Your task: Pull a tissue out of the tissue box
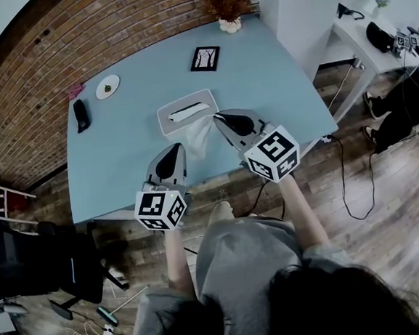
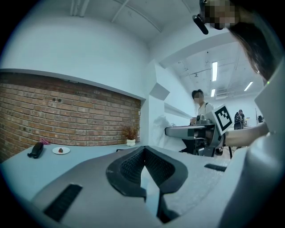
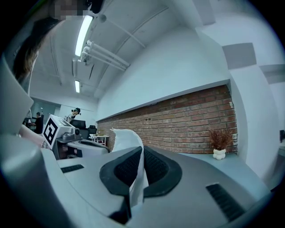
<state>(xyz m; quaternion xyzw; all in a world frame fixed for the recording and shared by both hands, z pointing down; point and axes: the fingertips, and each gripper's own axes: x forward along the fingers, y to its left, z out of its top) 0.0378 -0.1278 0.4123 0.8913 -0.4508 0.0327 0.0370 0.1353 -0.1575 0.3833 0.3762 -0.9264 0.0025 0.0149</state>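
Head view: the smooth pale-blue table (image 1: pixel 275 84) bears the rounded grey tissue box (image 1: pixel 168 124) toward its near edge, probably for easy reach. The right gripper (image 1: pixel 218 117) is clamped on the tissue (image 1: pixel 199 136), likely so a pull drags it free. The left gripper (image 1: pixel 179 148), closed on nothing, hovers near. The tissue, thin, white and crumpled, trails between box and jaws.

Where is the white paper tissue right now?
In the head view, the white paper tissue is near the middle of the light blue table. It is pinched in the right gripper, just on the person's side of the grey tissue box.
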